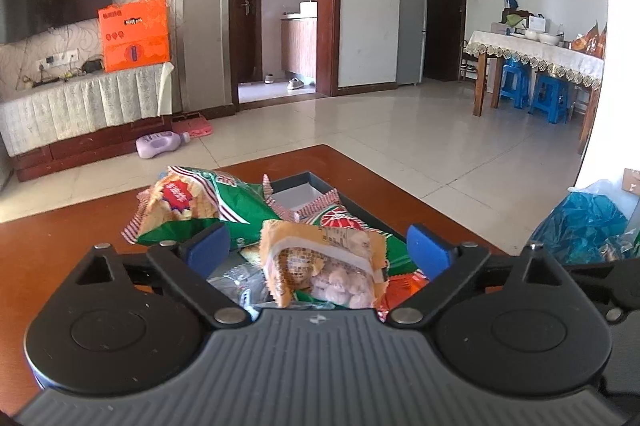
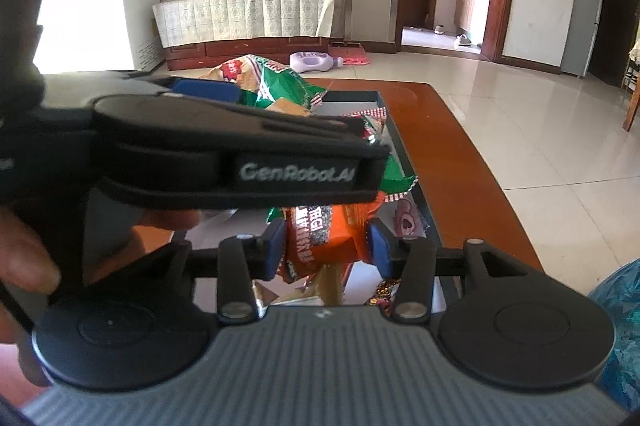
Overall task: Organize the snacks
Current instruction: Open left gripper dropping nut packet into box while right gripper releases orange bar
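With the left claw (image 1: pixel 318 246) spread wide around the pale orange crinkled snack packet (image 1: pixel 320 262) already resting in the dark shallow tray (image 1: pixel 308 181) on the tabletop, and the right claw (image 2: pixel 324 250) parted beside an orange foil packet (image 2: pixel 324 238), lift both straight up.

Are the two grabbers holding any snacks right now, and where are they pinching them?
The left gripper is open, holding nothing; a tan snack packet sits loose between its fingers. An orange packet is between the right gripper fingers, but a real pinch can't be told.
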Demonstrator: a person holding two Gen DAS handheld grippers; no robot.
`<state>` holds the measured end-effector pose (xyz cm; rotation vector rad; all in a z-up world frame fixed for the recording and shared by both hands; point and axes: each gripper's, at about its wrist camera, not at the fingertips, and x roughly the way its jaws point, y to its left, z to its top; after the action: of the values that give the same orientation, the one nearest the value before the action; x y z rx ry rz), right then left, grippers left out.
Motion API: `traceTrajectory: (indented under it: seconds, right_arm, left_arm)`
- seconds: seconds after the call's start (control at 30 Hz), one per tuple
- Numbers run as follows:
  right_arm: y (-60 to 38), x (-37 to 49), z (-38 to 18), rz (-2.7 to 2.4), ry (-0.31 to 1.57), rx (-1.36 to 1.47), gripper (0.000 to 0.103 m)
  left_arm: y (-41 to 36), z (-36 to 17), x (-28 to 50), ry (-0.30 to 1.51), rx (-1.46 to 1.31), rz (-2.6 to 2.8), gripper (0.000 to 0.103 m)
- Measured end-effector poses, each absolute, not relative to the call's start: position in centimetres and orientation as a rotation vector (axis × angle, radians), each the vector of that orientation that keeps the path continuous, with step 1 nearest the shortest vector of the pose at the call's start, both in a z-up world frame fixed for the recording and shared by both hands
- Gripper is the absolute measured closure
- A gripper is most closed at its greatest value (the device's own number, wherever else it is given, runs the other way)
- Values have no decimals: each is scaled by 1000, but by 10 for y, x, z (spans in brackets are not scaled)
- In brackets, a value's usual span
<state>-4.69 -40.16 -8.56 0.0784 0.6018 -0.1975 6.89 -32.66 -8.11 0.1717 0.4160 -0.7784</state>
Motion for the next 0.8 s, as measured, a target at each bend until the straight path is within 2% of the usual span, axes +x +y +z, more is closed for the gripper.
traceTrajectory:
  seconds: [0.07,0.63,0.8]
  right_arm:
    - [-402,-47,-85,-196,594,94,46]
    - [-408,-58,-82,-229,486,132,43]
    - [-407,-53,-88,-235,531,102,43]
  left_arm:
    - [-323,-79,65,409,180,-768,3]
    - [-290,-66,52,399,169,-698,0]
    - [-293,-68,55,406,181,-667,0]
